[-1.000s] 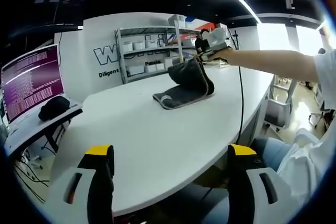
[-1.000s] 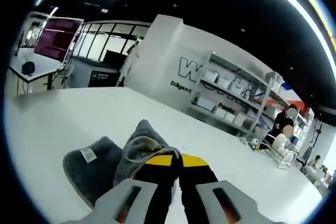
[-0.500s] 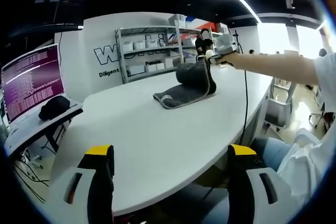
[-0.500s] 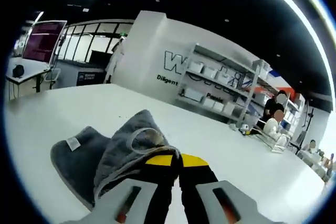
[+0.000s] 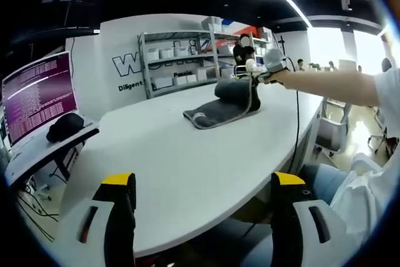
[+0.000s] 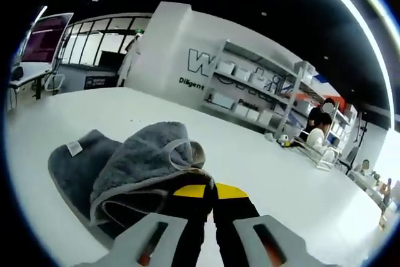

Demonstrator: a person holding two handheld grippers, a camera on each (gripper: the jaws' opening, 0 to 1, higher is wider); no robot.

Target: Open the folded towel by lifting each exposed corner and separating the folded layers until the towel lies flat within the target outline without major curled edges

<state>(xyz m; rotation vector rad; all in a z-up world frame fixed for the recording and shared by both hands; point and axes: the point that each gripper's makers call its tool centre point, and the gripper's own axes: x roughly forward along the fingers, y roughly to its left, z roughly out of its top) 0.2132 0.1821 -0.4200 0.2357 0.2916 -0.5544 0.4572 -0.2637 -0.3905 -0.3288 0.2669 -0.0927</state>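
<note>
A dark grey towel (image 5: 222, 104) lies partly folded on the far side of the white table (image 5: 187, 161). In the right gripper view the towel (image 6: 125, 164) bulges in a rolled layer, with a white label near its left corner. My right gripper (image 6: 210, 193) is shut on the towel's near edge, lifting that layer over the rest. In the left gripper view the right gripper (image 5: 255, 72) shows at the end of a person's outstretched arm, beside the raised fold. My left gripper (image 5: 200, 217) hangs open over the table's near edge, far from the towel, nothing between its yellow-tipped fingers.
A laptop (image 5: 37, 98) with a purple screen and a black mouse-like object (image 5: 65, 126) sit on a side desk at left. Shelving (image 5: 181, 60) with white boxes stands behind the table. A person (image 6: 319, 132) sits at the far end.
The right gripper has carried the lifted towel layer further away and lower across the table. The fold now bulges flatter over the towel. My left gripper has stayed still.
</note>
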